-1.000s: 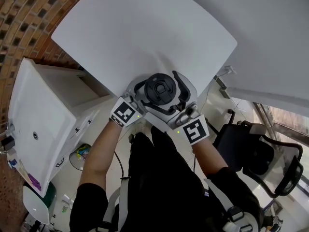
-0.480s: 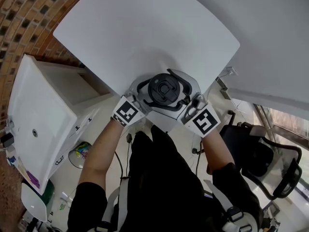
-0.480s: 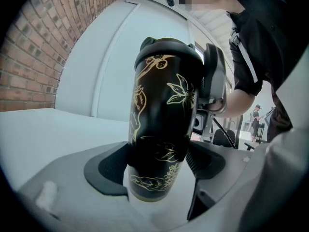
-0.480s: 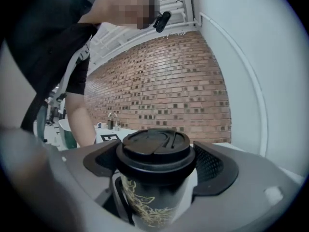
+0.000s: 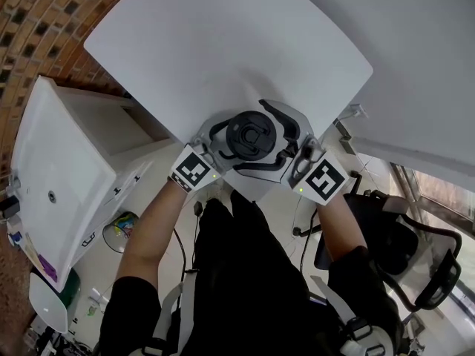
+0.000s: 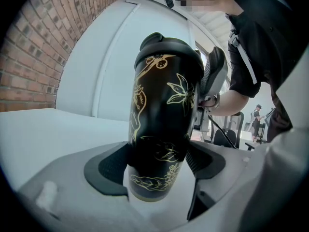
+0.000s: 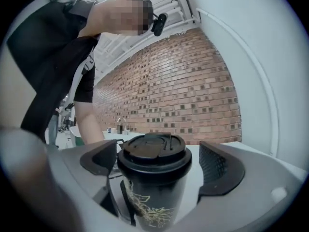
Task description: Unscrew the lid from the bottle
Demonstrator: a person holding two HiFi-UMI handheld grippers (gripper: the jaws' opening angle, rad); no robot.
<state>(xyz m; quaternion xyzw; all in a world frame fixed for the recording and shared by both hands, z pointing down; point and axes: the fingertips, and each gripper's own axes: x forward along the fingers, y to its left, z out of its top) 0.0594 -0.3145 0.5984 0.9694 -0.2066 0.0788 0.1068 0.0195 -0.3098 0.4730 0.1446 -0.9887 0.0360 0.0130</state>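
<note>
Left fingers [image 6: 108, 170]: we saw them clamped low on the bottle [image 6: 164, 105] (8 o'clock side).
Right fingers [image 7: 219, 170]: just opened, apart around the lid [image 7: 153, 151], 4 o'clock.

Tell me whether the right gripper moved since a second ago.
Yes. The right gripper has swung round the bottle: its marker cube sits further right and up, nearer the edge of the table. Its fingers have just been opening, the lid between them.

White bench [image 5: 223, 43] extends ahead of left hand-held gripper [image 6: 157, 161]; black bottle [image 5: 251, 136] at its near edge, contact unclear.
</note>
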